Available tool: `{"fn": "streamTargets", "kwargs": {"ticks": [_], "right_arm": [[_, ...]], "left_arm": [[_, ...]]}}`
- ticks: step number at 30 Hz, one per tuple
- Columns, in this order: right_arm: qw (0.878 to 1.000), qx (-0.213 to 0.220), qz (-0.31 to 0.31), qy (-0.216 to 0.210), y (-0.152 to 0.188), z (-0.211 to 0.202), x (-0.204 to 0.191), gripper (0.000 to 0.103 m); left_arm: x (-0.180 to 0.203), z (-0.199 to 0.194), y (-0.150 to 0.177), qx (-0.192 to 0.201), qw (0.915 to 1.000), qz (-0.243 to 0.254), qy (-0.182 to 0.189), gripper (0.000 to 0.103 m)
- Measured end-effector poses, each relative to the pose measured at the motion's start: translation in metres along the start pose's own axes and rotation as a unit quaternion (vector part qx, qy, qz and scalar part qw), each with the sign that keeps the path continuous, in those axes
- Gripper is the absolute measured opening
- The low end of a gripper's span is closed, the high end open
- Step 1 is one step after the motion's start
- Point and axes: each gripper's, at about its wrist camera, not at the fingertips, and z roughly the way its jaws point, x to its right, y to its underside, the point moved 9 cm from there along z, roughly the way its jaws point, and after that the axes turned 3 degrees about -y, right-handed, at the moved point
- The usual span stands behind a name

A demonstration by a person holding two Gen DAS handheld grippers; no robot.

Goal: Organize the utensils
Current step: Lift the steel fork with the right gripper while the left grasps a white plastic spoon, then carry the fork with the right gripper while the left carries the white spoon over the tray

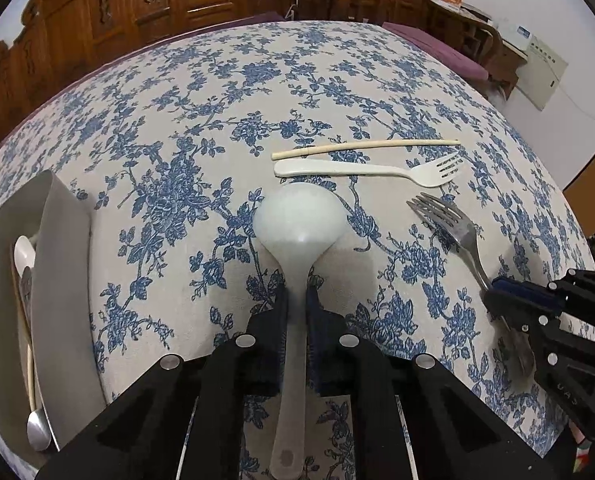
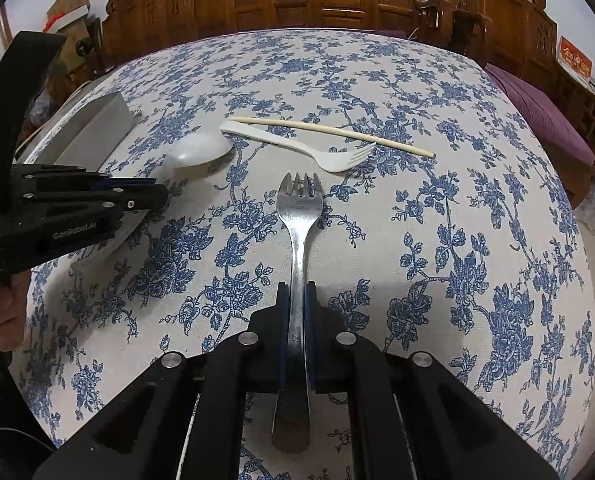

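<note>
The left gripper (image 1: 296, 300) has its fingers pinched on the handle of the translucent white plastic rice paddle (image 1: 299, 220), whose round blade rests on the bench (image 1: 217, 100), covered in blue floral cloth. The right gripper (image 2: 296, 300) has its fingers pressed onto the handle of the steel fork (image 2: 299, 208), tines lying on the cloth. To perform the lift well, raise each utensil straight up before carrying it, keeping the grip mid-handle so the heavy end does not swing. The grey rectangular box (image 1: 61, 280), at the bench's left edge, already holds spoons and appears to be the destination. The paddle's long axis runs away from the holder, blade pointing toward the far edge; the fork lies likewise, tines forward. A white plastic fork (image 1: 361, 170) and a pale chopstick (image 1: 365, 148) lie crosswise beyond.
</note>
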Motion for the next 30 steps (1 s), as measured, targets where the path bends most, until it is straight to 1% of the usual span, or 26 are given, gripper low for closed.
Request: {"fn": "streamTargets", "kwargs": {"ticks": [7,18,23,30], "right_arm": [[1.0,0.007,-0.001,0.002,-0.001,-0.003,-0.003,0.009],[0.999,0.04,-0.012,-0.021,-0.018,-0.027,-0.028,0.009],[0.998,0.049,-0.024,-0.032,-0.025,-0.036,-0.045,0.009],[0.997,0.055,-0.035,-0.039,-0.034,-0.044,-0.065,0.009]], "left_arm": [[-0.003,-0.018,0.001,0.017,0.9998,0.005,-0.009,0.008],[-0.016,-0.06,-0.004,0.05,0.9987,0.005,-0.01,0.008],[-0.031,-0.081,-0.005,0.063,0.9979,-0.001,-0.014,0.008],[-0.065,-0.108,-0.01,0.082,0.996,-0.025,-0.026,0.008]]}}
